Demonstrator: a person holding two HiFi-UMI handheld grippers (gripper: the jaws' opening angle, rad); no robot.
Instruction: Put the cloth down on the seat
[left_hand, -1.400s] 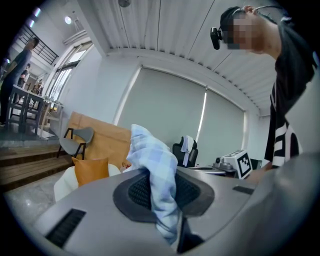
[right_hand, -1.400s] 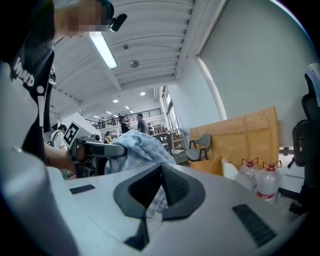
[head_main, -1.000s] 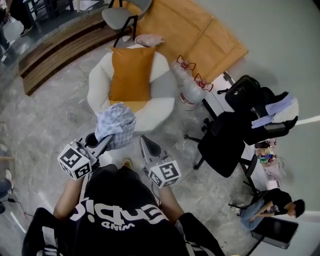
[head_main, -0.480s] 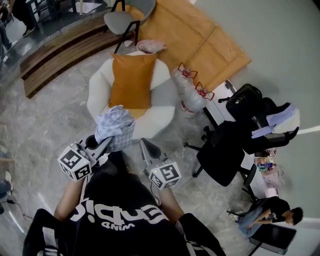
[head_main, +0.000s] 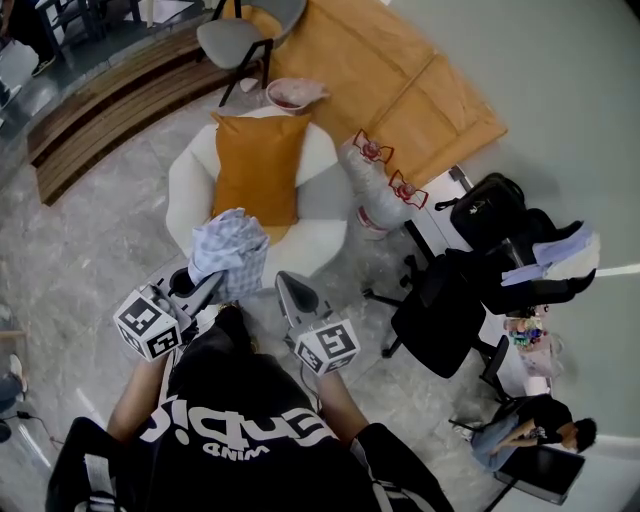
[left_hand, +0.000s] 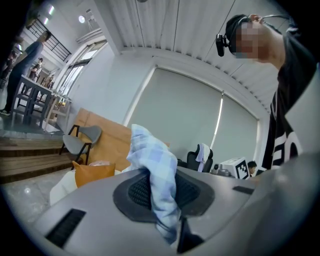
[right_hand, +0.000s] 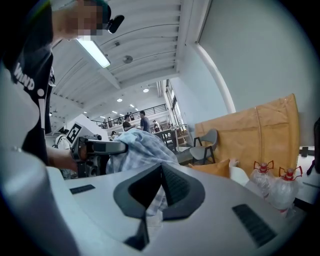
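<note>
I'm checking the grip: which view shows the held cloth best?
Left gripper view: the cloth, close up, pinched by the left gripper. Head view shows it small, from above; right gripper view, partly behind its jaws.

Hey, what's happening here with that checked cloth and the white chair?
A person holds a gripper in each hand. The left gripper is shut on a blue checked cloth, bunched up in the air just short of the white armchair, which has an orange cushion on it. The right gripper is alongside, jaws together, and does not appear to grip the cloth. The cloth is not yet on the seat.
</note>
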